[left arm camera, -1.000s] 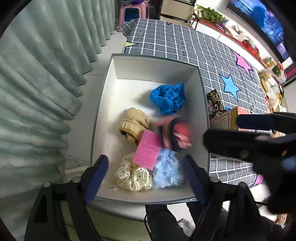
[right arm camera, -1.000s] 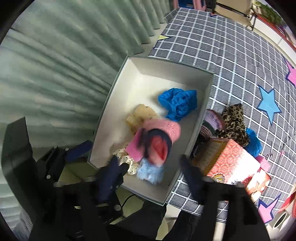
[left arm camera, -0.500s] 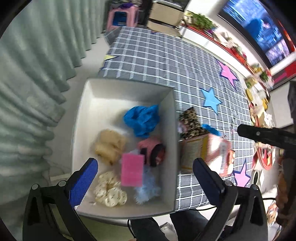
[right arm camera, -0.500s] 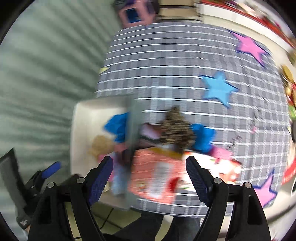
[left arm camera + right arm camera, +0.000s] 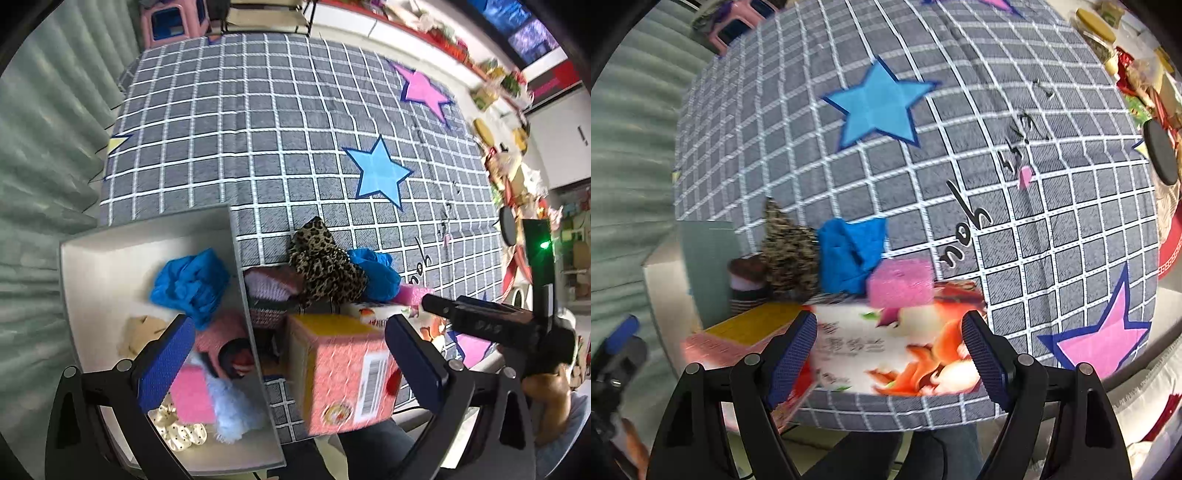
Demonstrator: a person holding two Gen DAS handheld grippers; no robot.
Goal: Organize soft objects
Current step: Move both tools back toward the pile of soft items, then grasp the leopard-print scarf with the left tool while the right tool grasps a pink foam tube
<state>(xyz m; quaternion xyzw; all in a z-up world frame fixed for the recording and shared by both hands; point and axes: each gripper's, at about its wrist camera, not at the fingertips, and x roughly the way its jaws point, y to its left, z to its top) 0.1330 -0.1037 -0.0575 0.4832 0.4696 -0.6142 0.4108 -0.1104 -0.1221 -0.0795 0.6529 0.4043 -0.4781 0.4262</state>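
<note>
Your left gripper (image 5: 291, 354) is wide open and holds nothing. It hangs over the near side of the white box (image 5: 110, 251) and the edge of the table. Your right gripper (image 5: 889, 349) is wide open too, with nothing between its blue pads (image 5: 792, 354). It hangs low over the near edge of the checked cloth (image 5: 1052, 236).

Look in the white box first. Closest to you is a cream scrunchie with dark dots (image 5: 181, 432). Next to it are a flat pink sponge (image 5: 190, 395) and a fluffy pale blue thing (image 5: 232, 410). A little further in there is a pink soft thing with a dark and red part (image 5: 231, 350), and a tan cloth (image 5: 142, 332) sits to its left. A crumpled blue cloth (image 5: 192, 284) lies deeper in, against the right wall.

Just outside that wall stands a pink and yellow carton (image 5: 340, 373). A flat printed packet (image 5: 897, 350) lies beside it.

Behind these, more soft things wait on the cloth in a little heap. You can see a pink sponge block (image 5: 901, 284), another blue cloth (image 5: 849, 254), a leopard-print cloth (image 5: 790, 254) and a striped knit piece (image 5: 748, 284), all touching each other
</note>
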